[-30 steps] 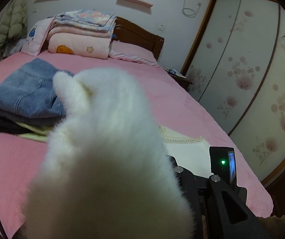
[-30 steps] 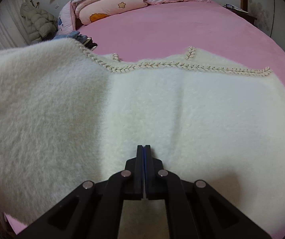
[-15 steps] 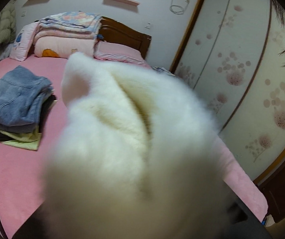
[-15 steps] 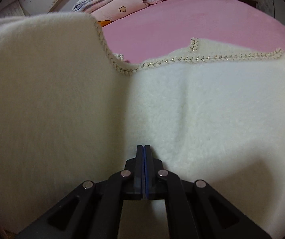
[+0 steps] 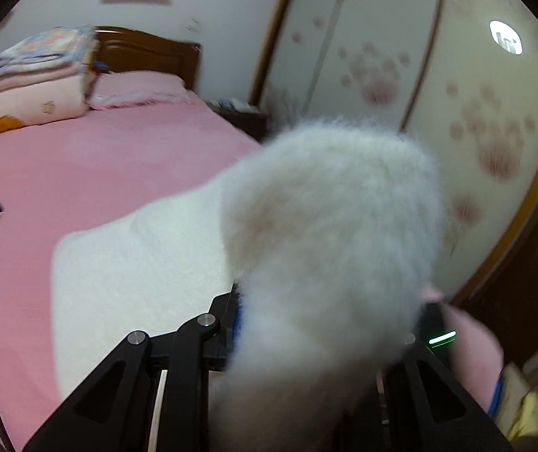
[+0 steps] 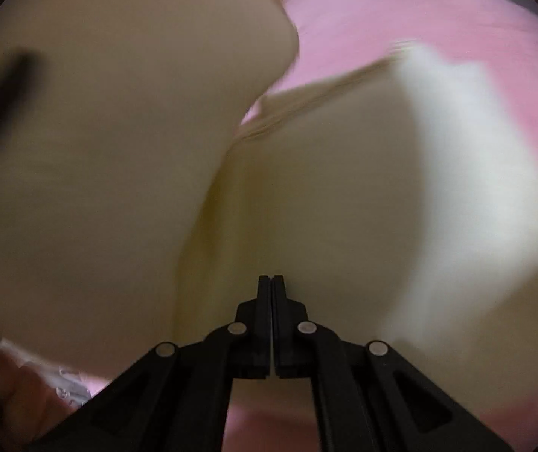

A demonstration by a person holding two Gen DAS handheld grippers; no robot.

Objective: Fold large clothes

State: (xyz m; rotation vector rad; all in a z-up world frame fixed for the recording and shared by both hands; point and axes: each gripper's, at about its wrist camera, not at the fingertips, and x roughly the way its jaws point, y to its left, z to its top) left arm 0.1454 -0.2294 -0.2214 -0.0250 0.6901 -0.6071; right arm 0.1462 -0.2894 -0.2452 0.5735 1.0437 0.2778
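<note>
1. Folding step in hand: a fluffy white garment [image 5: 329,233] is lifted at one side and carried over the part lying flat on the pink bed [image 5: 80,173].
2. Left gripper [image 5: 306,324]: jaws set narrowly apart, clamped on a thick bunch of the garment, which rises straight ahead of the fingers and hides the far one.
3. Right gripper [image 6: 270,293]: jaws pressed fully together, their tips at the cloth; whether a thin edge is pinched between them cannot be told (the view is blurred).
4. Garment, position: the flat portion lies ahead of and to the left of the left tongs on the bed; in the right view it fills the field ahead of the tongs and to the left of them, with a trimmed edge [image 6: 306,101] beyond.
5. Other items: stacked quilts [image 5: 35,75] and a wooden headboard [image 5: 148,52], far ahead of the left tongs.
6. Next move, as judged: lay the lifted side down with edges matched, then release and smooth.
</note>
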